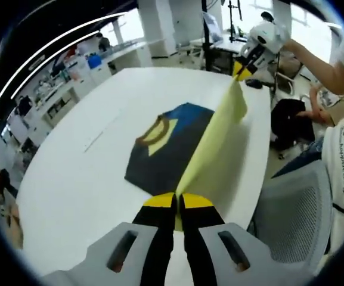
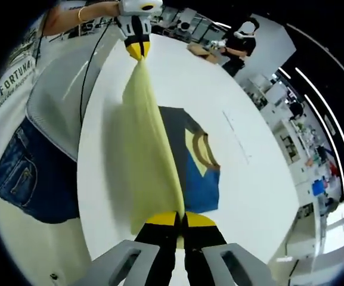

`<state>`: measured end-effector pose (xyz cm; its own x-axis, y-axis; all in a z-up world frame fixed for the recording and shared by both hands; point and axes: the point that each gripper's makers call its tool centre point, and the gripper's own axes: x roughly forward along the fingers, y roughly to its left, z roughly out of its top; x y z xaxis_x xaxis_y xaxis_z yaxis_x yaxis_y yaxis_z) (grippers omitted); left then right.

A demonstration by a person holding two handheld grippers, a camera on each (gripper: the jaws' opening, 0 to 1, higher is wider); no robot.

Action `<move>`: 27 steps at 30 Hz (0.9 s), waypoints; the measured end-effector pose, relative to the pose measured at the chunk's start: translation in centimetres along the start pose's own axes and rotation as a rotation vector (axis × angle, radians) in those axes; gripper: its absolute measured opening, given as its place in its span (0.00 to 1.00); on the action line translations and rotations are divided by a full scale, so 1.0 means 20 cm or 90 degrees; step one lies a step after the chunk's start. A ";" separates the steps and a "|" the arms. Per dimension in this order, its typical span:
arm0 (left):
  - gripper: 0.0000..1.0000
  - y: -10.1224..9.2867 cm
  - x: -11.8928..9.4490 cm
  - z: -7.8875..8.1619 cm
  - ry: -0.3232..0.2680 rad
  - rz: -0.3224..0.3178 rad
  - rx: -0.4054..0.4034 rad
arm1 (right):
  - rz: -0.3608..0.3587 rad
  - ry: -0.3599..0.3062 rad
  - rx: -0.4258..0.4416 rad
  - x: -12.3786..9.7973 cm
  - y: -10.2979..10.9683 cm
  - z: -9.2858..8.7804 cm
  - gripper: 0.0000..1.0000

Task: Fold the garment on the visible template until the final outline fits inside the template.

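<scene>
- While both tools pinch it, the yellow garment [image 1: 210, 149] hangs stretched between them, lifted off the white table [image 1: 70, 179].
- Left tool [image 1: 176, 202]: clenched on one edge of the yellow garment, jaws pressed together with cloth between them.
- Right tool [image 2: 180, 221]: clenched on the opposite edge; in the left gripper view it sits at the far end of the cloth [image 1: 250, 59].
- In the right gripper view the left tool is at the far end of the stretched cloth [image 2: 137, 49], jaws closed on the fabric.
- Dark blue shirt [image 1: 172, 146] with a brown collar [image 1: 155, 132] lies flat on the table under and beside the lifted yellow fabric; the yellow seems to be part of the same garment, but I cannot tell for sure.
- Template outline: cannot make it out on the table.
- Handling judgement: fabric looks light, thin and floppy, sags along its length, no stiffness, so it will drape and crease wherever it lands.
- Hold judgement: best gripped at edges or corners, both ends kept taut so the fold lays straight.
- Risk judgement: slack could bunch the cloth or drag the shirt off position.
- Person [image 2: 22, 107] stands beside the table, near a mesh chair [image 1: 297, 202].
</scene>
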<state>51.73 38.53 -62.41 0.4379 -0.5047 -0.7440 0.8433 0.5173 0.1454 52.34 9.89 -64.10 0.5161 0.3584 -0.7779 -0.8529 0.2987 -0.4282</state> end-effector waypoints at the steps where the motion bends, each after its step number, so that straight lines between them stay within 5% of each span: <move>1: 0.00 0.02 0.00 0.01 -0.003 0.005 0.001 | -0.003 0.000 -0.001 0.00 -0.01 0.00 0.00; 19: 0.00 0.31 0.21 0.09 -0.021 0.057 -0.012 | -0.067 0.005 -0.001 0.23 -0.30 0.00 0.00; 27: 0.00 0.47 0.32 0.13 -0.030 0.115 -0.015 | -0.124 0.002 0.017 0.36 -0.45 -0.01 0.00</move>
<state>63.22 38.30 -64.15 0.5958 -0.4337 -0.6760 0.7425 0.6182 0.2577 63.73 9.63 -65.92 0.6704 0.2886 -0.6836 -0.7348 0.3858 -0.5579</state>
